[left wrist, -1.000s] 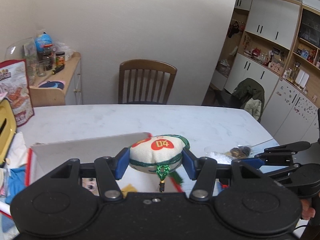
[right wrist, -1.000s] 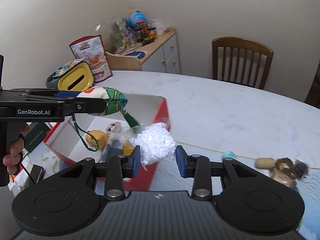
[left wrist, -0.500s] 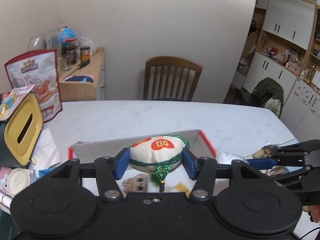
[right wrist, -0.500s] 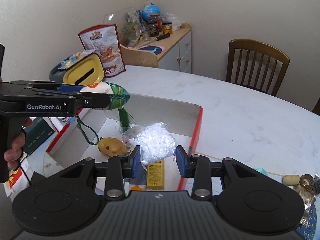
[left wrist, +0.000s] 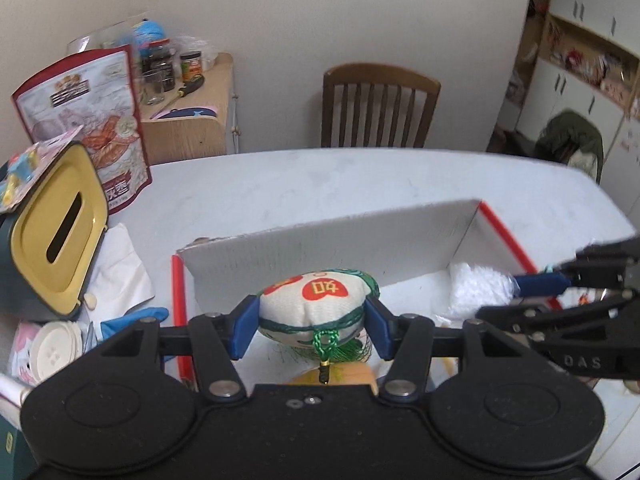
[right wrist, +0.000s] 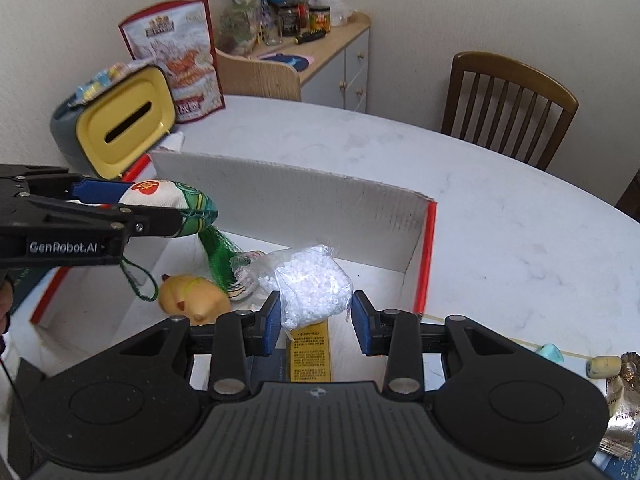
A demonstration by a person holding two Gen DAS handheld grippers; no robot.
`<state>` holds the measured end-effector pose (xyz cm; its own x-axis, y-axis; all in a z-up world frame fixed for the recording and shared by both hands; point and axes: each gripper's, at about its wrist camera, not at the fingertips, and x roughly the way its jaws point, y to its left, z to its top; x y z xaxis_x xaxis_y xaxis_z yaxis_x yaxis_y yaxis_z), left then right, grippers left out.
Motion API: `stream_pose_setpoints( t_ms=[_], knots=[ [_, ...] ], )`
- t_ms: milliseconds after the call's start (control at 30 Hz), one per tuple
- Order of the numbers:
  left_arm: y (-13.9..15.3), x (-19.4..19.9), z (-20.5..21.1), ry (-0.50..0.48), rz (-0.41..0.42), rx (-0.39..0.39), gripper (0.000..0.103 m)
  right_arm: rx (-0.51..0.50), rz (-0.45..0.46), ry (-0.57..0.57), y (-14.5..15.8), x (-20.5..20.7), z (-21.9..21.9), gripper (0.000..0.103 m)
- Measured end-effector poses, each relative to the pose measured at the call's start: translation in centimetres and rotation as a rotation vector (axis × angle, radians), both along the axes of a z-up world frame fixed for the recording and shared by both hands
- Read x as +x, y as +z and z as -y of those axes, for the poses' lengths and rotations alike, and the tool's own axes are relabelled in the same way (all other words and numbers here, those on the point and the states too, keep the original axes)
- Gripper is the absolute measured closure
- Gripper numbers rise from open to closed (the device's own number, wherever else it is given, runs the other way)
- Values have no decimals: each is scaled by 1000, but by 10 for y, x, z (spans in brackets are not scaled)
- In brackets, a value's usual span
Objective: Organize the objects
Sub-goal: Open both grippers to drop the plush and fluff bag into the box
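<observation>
My left gripper (left wrist: 312, 326) is shut on a cream embroidered pouch (left wrist: 314, 304) with green trim and tassel, held above the open cardboard box (left wrist: 360, 236). The pouch (right wrist: 172, 208) also shows at the left of the right wrist view. My right gripper (right wrist: 316, 322) is shut on a clear bag of white beads (right wrist: 312, 292), held over the box (right wrist: 288, 208). In the left wrist view the bag (left wrist: 480, 292) shows at the right. Inside the box lie a yellow toy (right wrist: 192, 300), a small doll (right wrist: 244, 276) and a yellow packet (right wrist: 310, 356).
A yellow-lidded tissue box (right wrist: 124, 124) and a red snack bag (right wrist: 176, 60) stand left of the box. Loose small items and wrappers (right wrist: 616, 380) lie on the white table at right. A wooden chair (right wrist: 508, 100) stands behind the table, a cluttered sideboard (right wrist: 316, 44) at the back.
Both grippers have moved left and forward over the box while keeping their hold. The box interior and its contents now lie directly beneath them.
</observation>
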<state>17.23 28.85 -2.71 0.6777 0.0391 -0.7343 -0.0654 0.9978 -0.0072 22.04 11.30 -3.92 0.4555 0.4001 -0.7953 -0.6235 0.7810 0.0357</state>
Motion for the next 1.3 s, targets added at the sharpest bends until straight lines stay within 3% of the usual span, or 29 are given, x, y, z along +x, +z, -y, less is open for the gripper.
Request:
stream_pose_setpoints(
  t_ms=[267, 567, 933, 1067, 1300],
  knots=[
    [-25, 13, 9, -44, -83, 52, 48, -67, -14, -14, -24, 10, -18, 67],
    [-42, 20, 11, -76, -131, 57, 47, -93, -45, -18, -42, 14, -25, 66],
    [-48, 27, 3, -67, -189, 4, 44, -66, -54, -16, -37, 12, -23, 62],
    [-48, 25, 2, -63, -187, -6, 42, -61, -50, -11, -31, 8, -21, 54],
    [-40, 19, 3, -66, -163, -29, 38, -31, -54, -15, -19, 0, -16, 54]
  ],
)
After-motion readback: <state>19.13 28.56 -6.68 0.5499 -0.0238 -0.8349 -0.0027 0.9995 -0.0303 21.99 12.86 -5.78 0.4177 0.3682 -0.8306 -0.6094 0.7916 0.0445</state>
